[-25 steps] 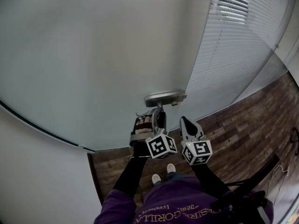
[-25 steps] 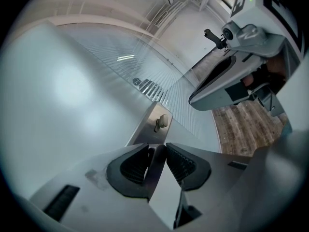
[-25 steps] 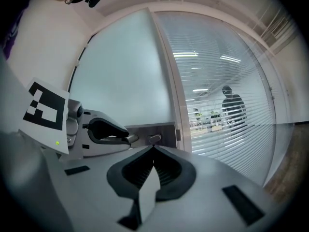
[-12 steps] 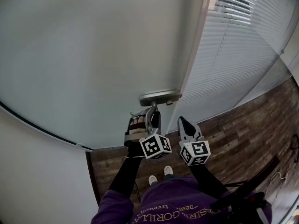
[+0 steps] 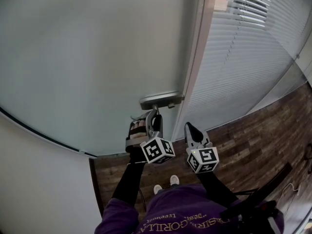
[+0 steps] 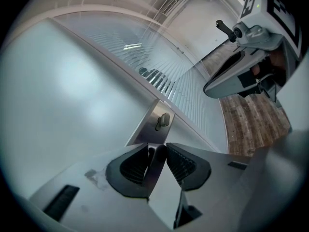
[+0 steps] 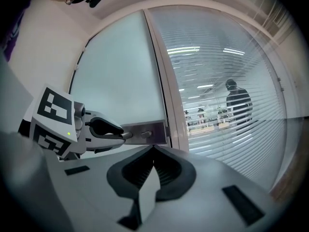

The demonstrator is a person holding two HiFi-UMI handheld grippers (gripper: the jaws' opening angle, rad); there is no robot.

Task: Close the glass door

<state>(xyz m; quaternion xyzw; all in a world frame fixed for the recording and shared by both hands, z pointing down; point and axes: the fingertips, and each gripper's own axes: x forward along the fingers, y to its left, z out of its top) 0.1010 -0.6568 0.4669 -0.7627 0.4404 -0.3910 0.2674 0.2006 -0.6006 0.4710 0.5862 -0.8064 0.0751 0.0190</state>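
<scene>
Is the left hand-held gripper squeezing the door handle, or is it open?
Shut on it. The left hand-held gripper has the door handle between its pads, both pressing its sides.

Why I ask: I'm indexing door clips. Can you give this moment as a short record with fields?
door: frosted glass door, its edge by the frame; latching not visible
handle: metal lever on a plate
left tool: shut on the metal lever
right tool: shut, empty, beside the left tool
beyond: blinds, wood floor
</scene>
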